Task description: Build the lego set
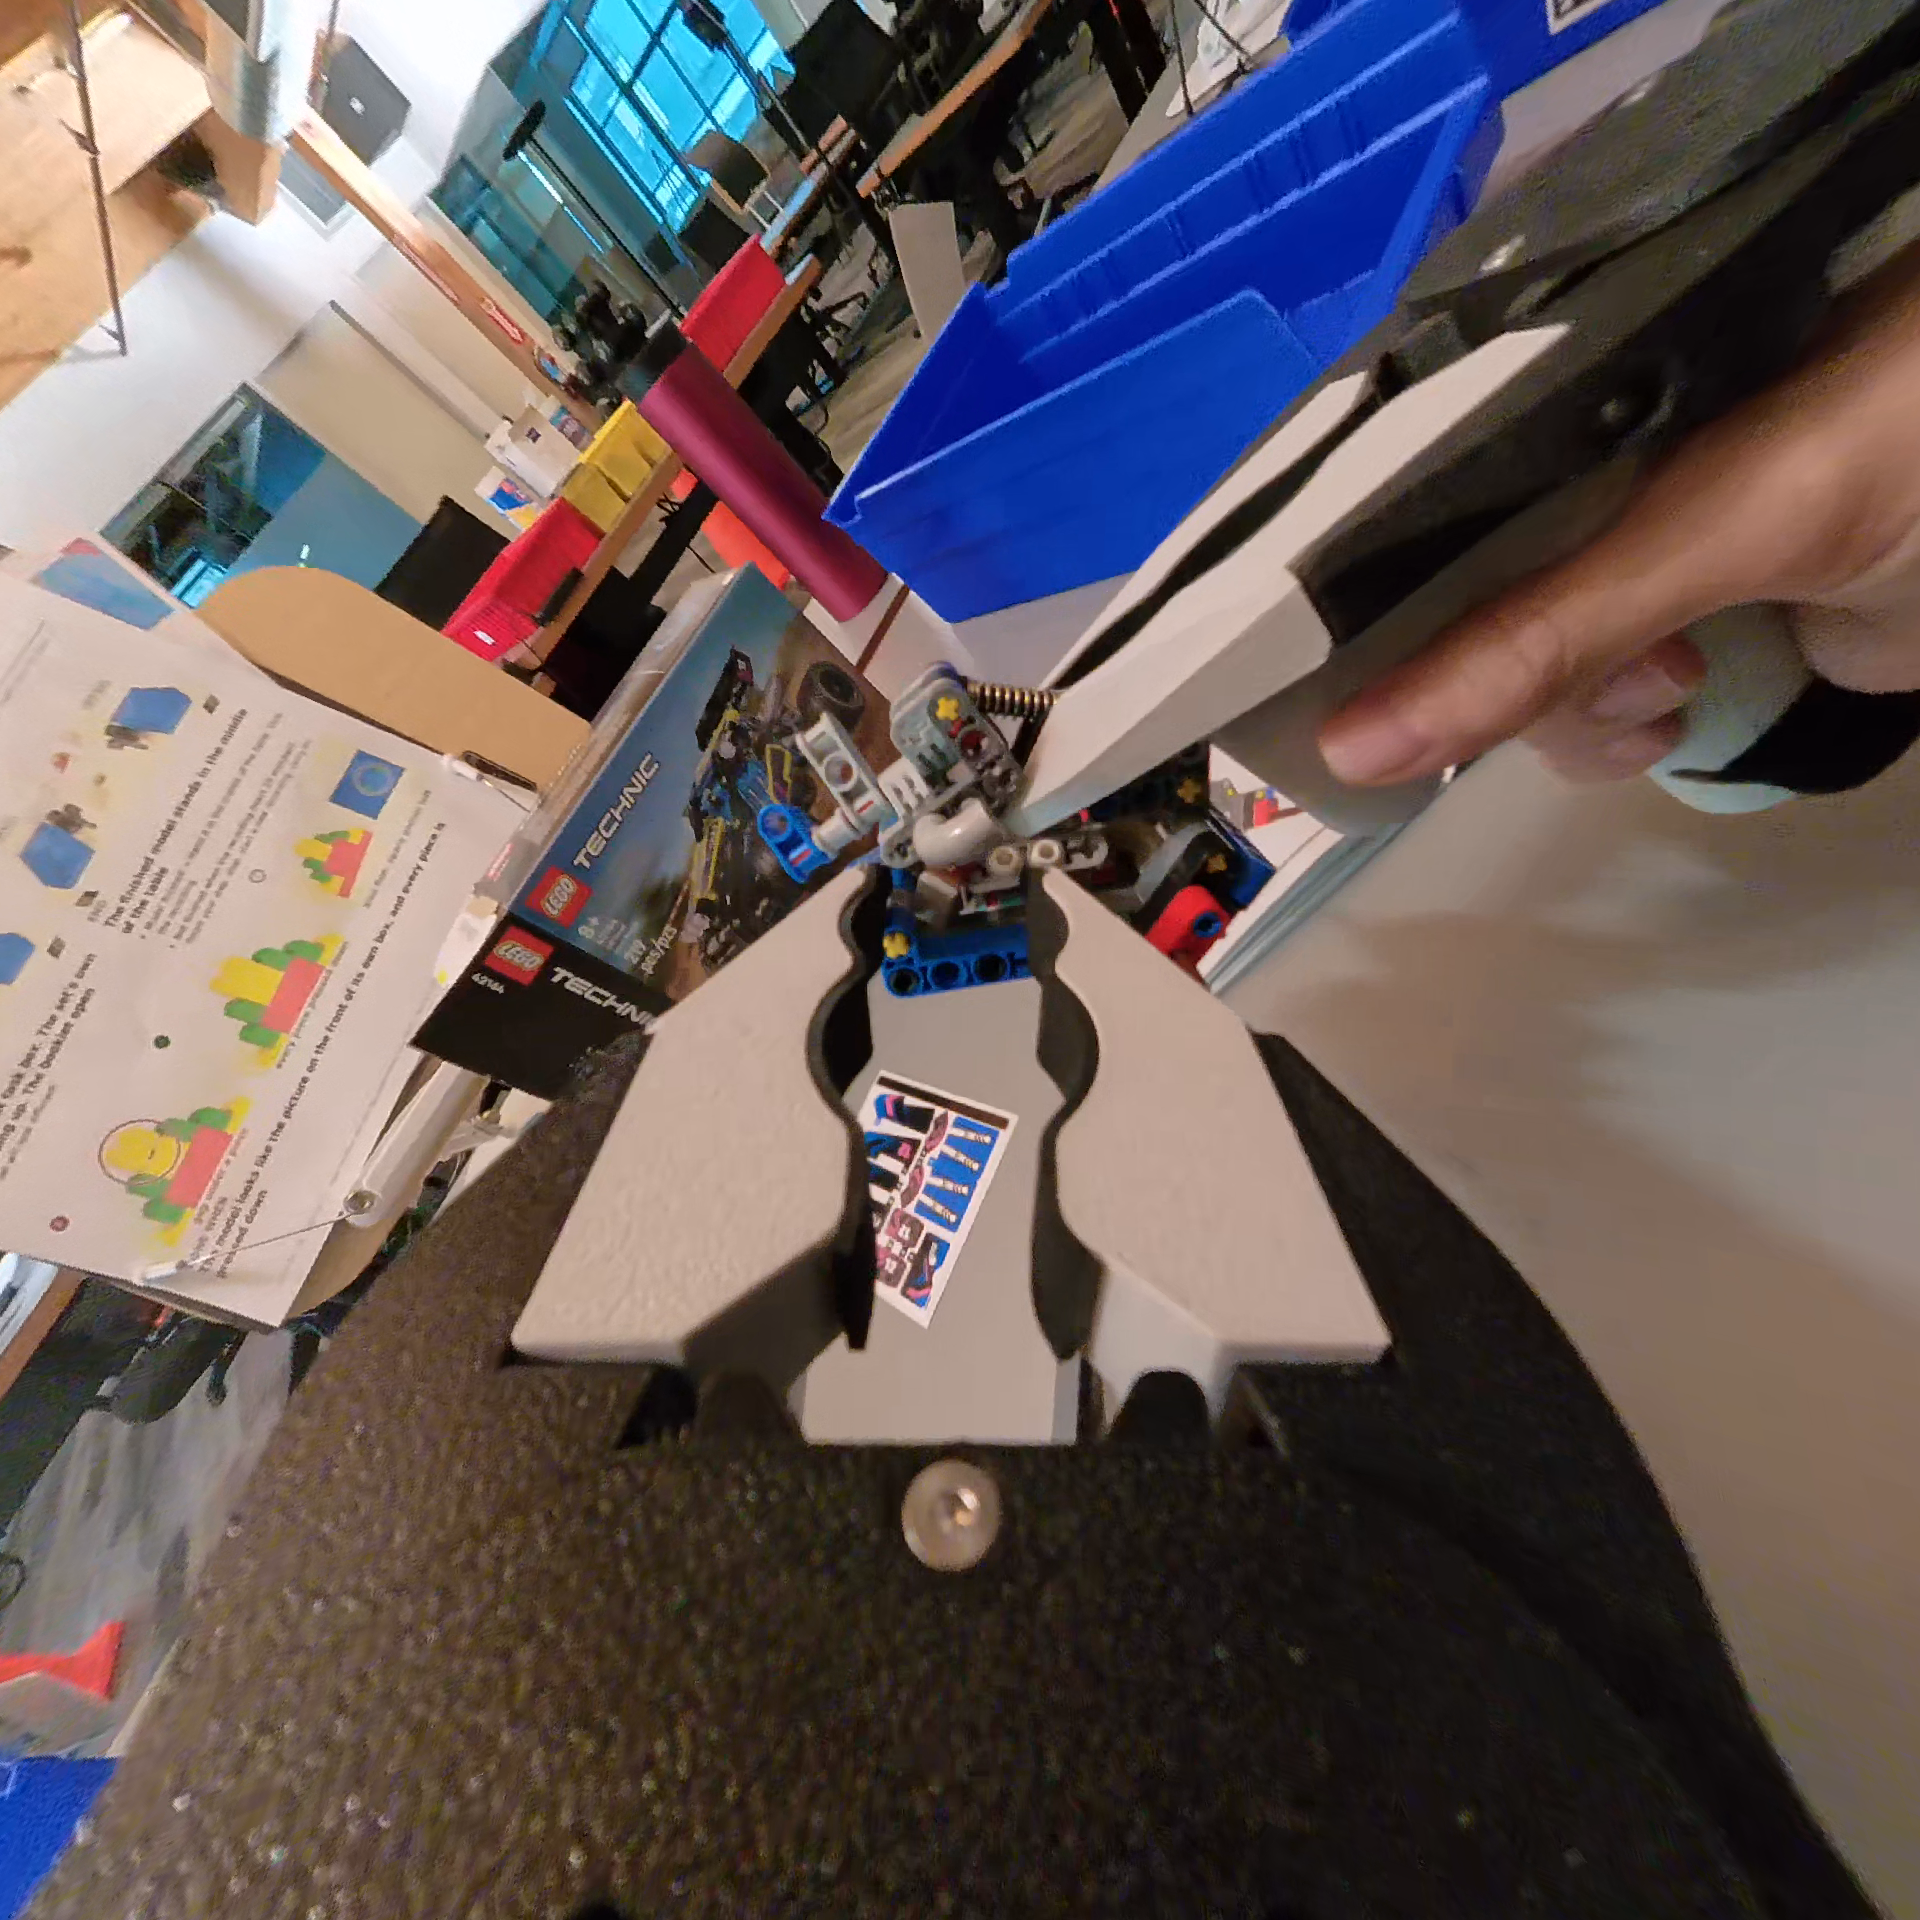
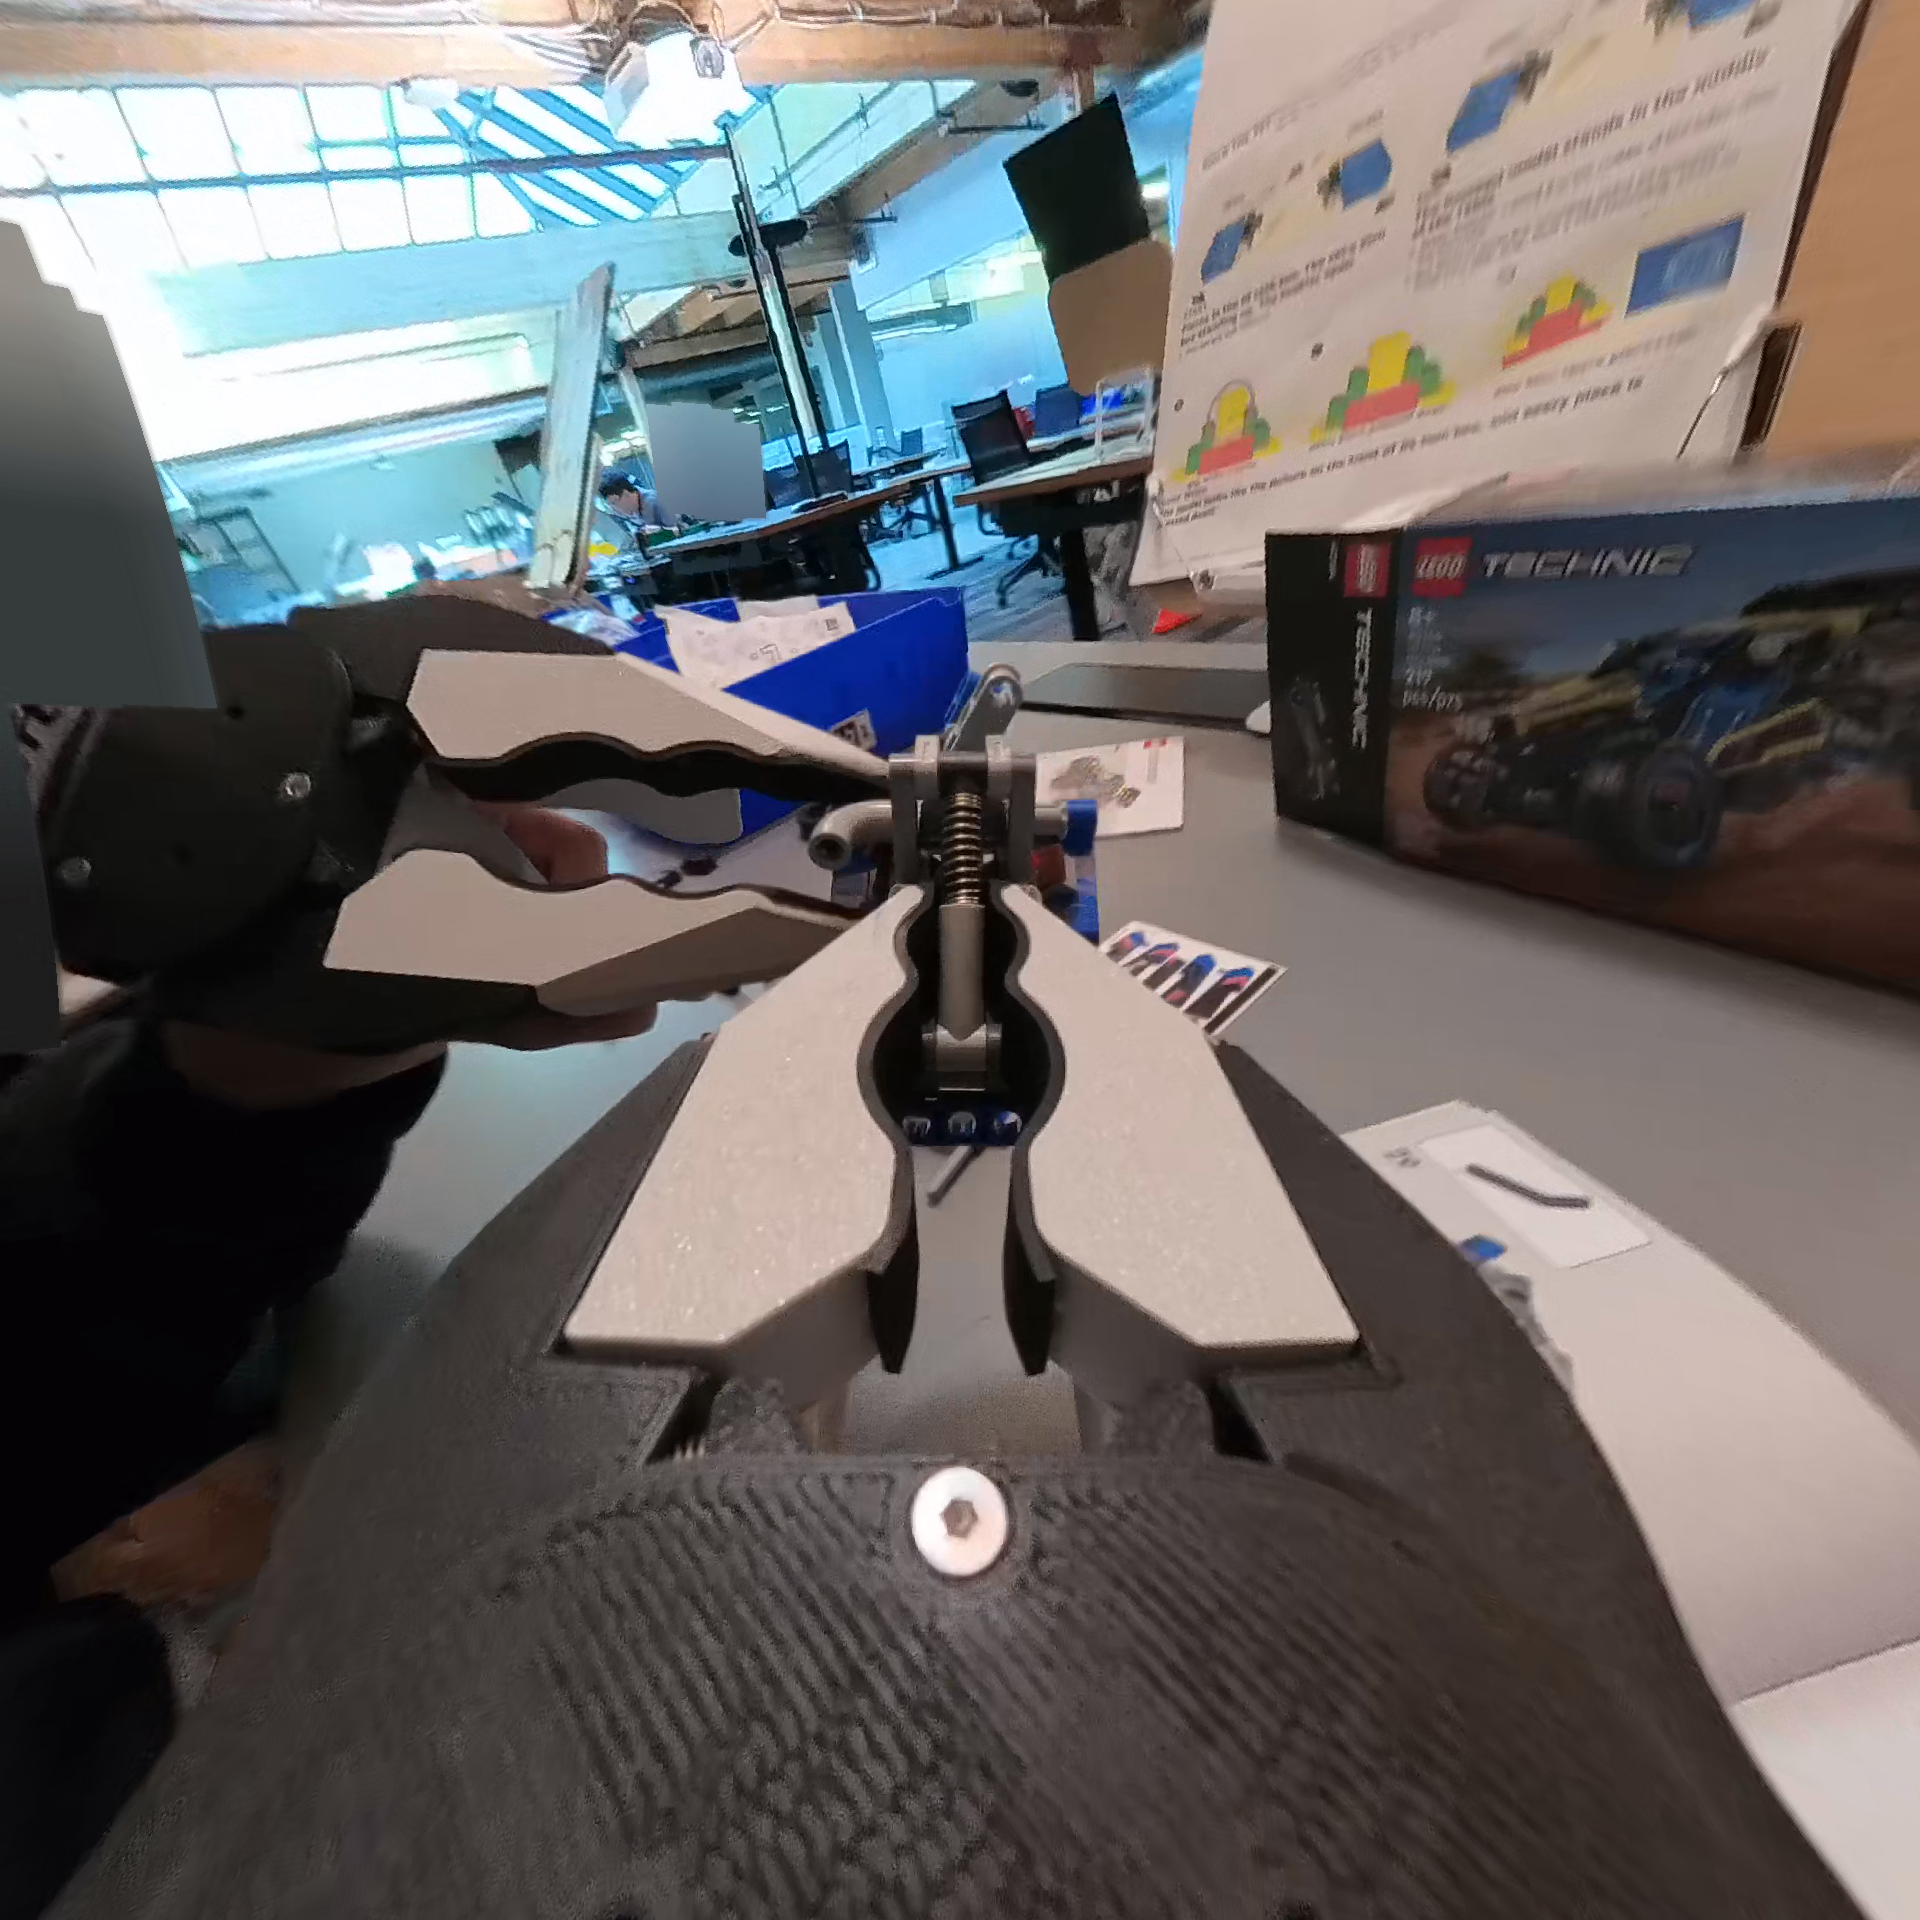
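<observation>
The right gripper [image 2: 958,914] has its jaws squeezed on the lego model [image 2: 961,831], pinching the grey spring post of it, with the coiled spring [image 2: 961,831] just past the tips. The left gripper [image 1: 951,883] comes at the same model from the other side, and its jaws are closed on the lower blue and grey part of the model [image 1: 951,831]. The model is held up above the grey bench [image 2: 1455,987], between the two grippers, so both tools touch it at once. In the left wrist view the right gripper [image 1: 1039,790] comes in from the upper right, and a hand [image 1: 1662,644] is wrapped round its handle. Under the model, on the bench, lies a small sticker sheet [image 1: 935,1195] with blue, pink and black shapes. Near the model there are more loose lego pieces [image 1: 1195,904], red and blue ones. Behind the model stands the lego box [image 2: 1610,707] with a buggy picture on it. Behind that box leans a white instruction sheet [image 2: 1455,270] with coloured brick drawings, propped on brown cardboard. Blue plastic bins [image 1: 1143,395] sit on the bench past the model. Closer to the right gripper than the model, a white booklet [image 2: 1558,1351] lies on the bench.
</observation>
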Demonstrator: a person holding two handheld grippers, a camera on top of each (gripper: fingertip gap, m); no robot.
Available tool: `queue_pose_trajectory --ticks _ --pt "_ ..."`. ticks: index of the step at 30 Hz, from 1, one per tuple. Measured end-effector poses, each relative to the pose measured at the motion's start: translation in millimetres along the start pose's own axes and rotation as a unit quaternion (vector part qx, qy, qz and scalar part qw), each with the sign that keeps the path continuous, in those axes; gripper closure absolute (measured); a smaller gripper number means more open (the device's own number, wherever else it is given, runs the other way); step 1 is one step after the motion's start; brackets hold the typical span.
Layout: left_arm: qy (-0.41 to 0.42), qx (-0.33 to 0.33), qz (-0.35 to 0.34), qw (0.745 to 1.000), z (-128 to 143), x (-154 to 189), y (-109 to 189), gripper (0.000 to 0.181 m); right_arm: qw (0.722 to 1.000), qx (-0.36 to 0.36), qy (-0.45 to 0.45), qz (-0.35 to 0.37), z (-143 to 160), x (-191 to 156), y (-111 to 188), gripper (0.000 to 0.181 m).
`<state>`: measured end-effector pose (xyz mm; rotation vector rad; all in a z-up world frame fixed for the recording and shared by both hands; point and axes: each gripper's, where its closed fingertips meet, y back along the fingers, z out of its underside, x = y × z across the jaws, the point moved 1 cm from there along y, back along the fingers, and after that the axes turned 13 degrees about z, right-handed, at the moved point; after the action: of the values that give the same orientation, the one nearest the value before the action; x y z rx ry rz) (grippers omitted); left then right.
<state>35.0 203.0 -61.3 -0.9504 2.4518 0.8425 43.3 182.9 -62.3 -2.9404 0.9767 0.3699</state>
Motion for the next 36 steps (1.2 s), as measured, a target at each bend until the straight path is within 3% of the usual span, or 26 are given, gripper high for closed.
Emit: queue_pose_trajectory --ticks 7,20,26,36 --pt "-0.010 -0.025 0.007 1.000 9.2 1.8 -5.0 0.157 0.991 -0.041 -0.121 -0.030 14.5 5.7 -5.8 0.177" --pt "0.026 -0.045 0.050 0.997 17.8 11.6 -10.8 0.159 0.988 -0.067 -0.135 -0.026 23.8 7.9 -8.2 0.177" --pt "0.095 -0.011 0.102 0.990 18.7 13.6 -7.8 0.158 0.963 -0.106 -0.238 -0.074 30.1 4.3 -8.9 0.175" --pt "0.102 -0.013 0.114 0.988 17.7 16.3 -7.1 0.156 0.934 -0.131 -0.310 -0.117 35.6 -1.6 -9.3 0.176"
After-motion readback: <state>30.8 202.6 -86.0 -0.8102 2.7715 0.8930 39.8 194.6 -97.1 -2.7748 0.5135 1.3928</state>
